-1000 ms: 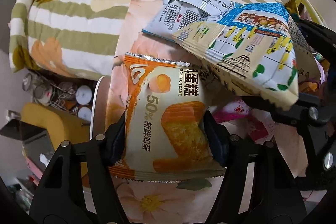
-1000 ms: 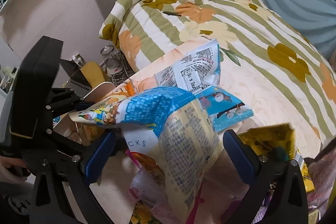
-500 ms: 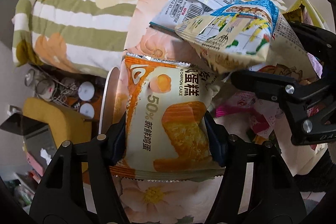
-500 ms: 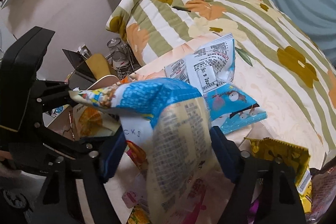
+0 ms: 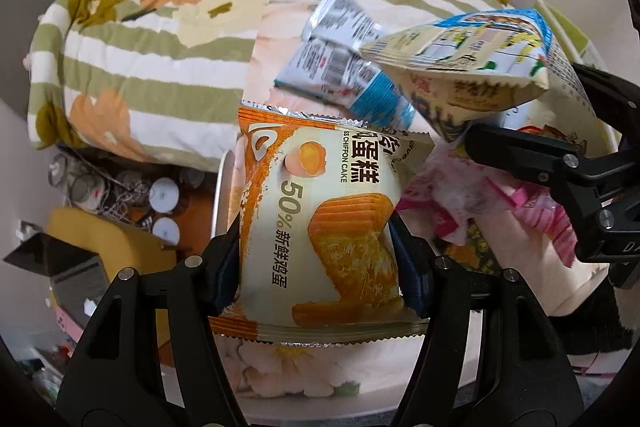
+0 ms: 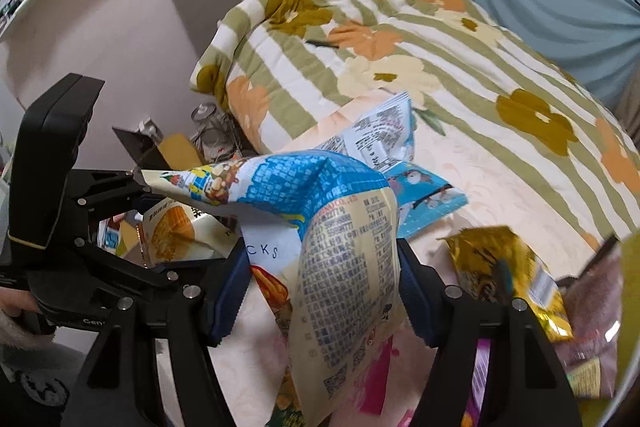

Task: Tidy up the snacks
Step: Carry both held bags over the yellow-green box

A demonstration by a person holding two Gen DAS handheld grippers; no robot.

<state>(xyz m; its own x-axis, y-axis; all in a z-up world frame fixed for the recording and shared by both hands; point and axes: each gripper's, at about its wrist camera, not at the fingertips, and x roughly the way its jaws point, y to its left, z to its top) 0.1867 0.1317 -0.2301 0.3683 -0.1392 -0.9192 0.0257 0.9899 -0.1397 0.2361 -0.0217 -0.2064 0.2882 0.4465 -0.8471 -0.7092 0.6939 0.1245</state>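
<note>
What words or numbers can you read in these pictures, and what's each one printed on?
"50%": chiffon cake packet in the left gripper.
"CHIFFON CAKE": same packet, beside large Chinese characters.
"CKS": handwritten on white paper behind the blue and cream snack bag in the right gripper.
Bag's fine print: too small.

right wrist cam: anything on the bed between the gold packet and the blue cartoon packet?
Nothing: bare peach sheet separates the gold packet from the blue cartoon packet, seen in the right wrist view.
</note>
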